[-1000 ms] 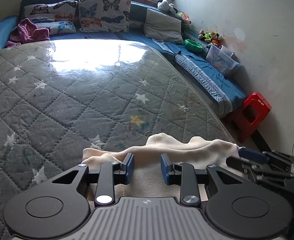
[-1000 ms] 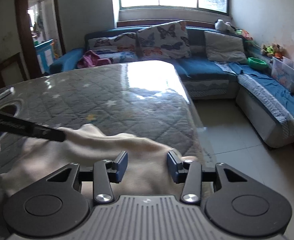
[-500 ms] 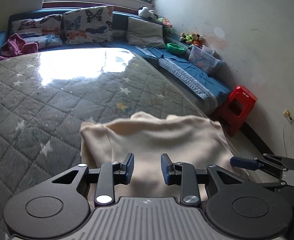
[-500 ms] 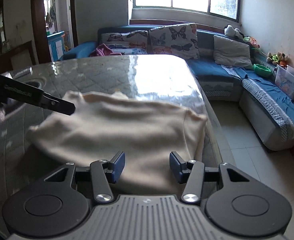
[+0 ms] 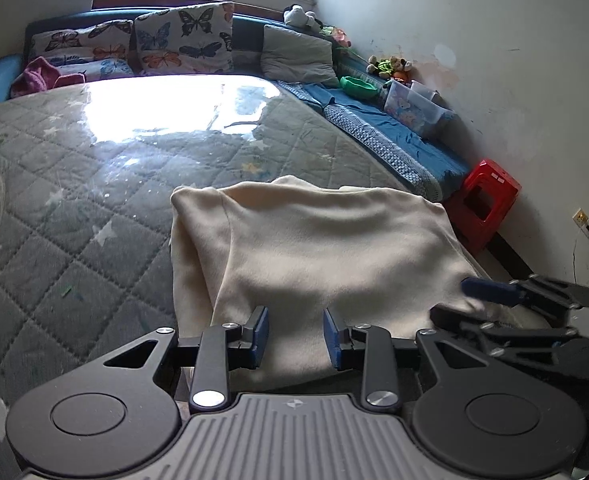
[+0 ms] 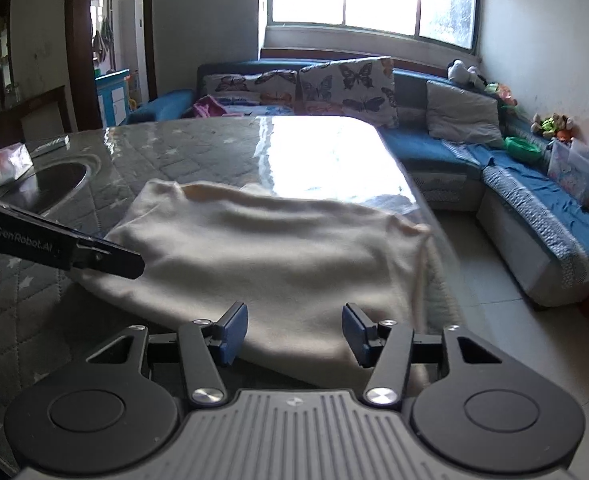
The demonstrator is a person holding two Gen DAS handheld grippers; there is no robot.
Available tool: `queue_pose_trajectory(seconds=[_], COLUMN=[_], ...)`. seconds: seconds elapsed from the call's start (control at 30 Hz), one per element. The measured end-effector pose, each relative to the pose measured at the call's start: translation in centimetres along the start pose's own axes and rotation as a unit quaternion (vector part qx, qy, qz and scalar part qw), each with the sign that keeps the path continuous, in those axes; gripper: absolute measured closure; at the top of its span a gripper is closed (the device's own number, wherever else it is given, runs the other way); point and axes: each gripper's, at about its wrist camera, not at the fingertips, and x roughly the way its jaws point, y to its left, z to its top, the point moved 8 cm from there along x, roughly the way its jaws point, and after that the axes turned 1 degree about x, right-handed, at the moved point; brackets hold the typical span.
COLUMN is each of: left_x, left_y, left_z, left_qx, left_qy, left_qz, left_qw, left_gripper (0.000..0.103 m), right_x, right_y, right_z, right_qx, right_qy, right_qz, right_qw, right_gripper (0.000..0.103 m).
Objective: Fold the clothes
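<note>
Both cams ride low on their own hand-held gripper, tilted down across the quilted desk (image 5: 94, 200) toward the blue sofa (image 6: 434, 148) and window. The left one sits close over the cream garment (image 5: 326, 248), near its left side; the right one looks from its right edge. Both views share the garment, butterfly cushions (image 6: 346, 84) and the sofa.

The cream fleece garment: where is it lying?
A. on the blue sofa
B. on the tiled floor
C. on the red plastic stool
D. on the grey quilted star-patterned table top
D: the cream fleece garment is spread on the grey quilted table top.
</note>
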Motion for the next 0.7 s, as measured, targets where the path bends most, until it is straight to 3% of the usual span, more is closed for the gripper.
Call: queue_pose_trajectory(seconds=[0.27, 0.57, 0.7], left_x=[-1.2, -3.0, -3.8], left_y=[-0.4, -0.5, -0.3], left_z=[-0.8, -1.9, -2.6], left_qx=[-0.001, 0.016, 0.018], left_qy=[-0.002, -0.010, -0.013], left_qz=[0.000, 0.016, 0.019], left_qw=[1.0000, 0.9997, 0.9996], left_gripper=[0.058, 0.033, 0.030], right_x=[-0.8, -2.5, -3.3], right_y=[0.6, 1.3, 1.6], right_z=[-1.0, -1.5, -1.4], right_qx=[0.019, 0.040, 0.047], right_qy=[-0.002, -0.018, -0.030], right_qz=[-0.007, -0.030, -0.052], right_qw=[1.000, 0.999, 0.997], right_gripper=[0.025, 0.012, 0.004])
